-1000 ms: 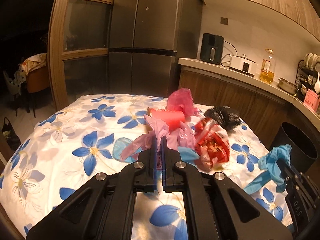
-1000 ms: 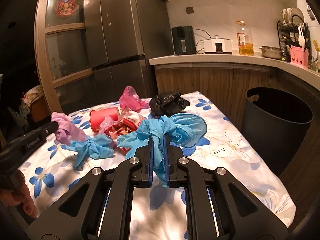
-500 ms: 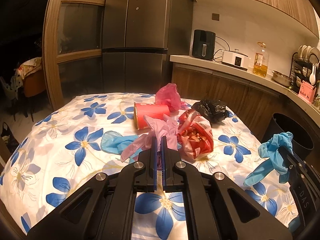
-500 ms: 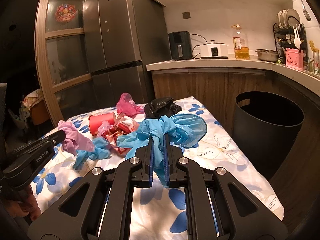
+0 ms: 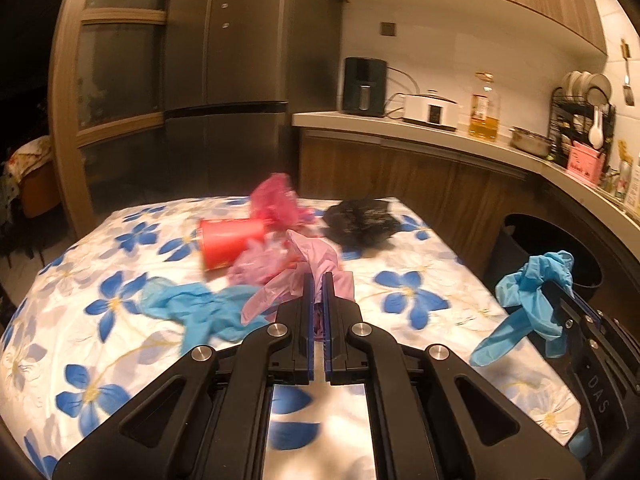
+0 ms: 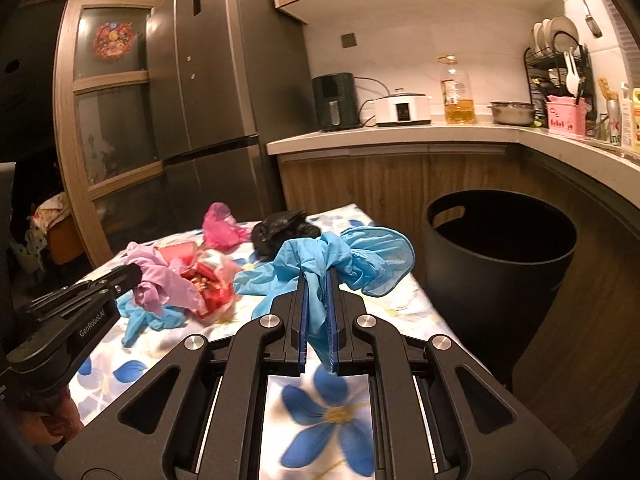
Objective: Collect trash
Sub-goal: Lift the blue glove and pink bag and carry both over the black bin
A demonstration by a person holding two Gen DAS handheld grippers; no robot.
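Observation:
My left gripper (image 5: 317,280) is shut on a pink glove (image 5: 316,264) and holds it above the flowered table (image 5: 120,344). The right gripper (image 6: 319,278) is shut on a blue glove (image 6: 360,254), lifted near the table's right edge. In the left wrist view the blue glove (image 5: 532,284) hangs from the right gripper (image 5: 568,300) in front of the black bin (image 5: 520,248). The bin (image 6: 500,264) stands open on the floor, right of the table. Another blue glove (image 5: 200,312), a red cup (image 5: 228,244), a pink bag (image 5: 276,200) and a black bag (image 5: 360,220) lie on the table.
A red crumpled wrapper (image 6: 212,284) lies mid-table. A dark fridge (image 6: 216,100) stands behind the table. The counter (image 6: 400,136) along the back and right holds an air fryer, a cooker, an oil bottle and a dish rack. A hand (image 6: 48,420) holds the left gripper.
Both grippers have moved right toward the bin, each carrying its glove; the table's trash has slid left in both views and the bin looms larger.

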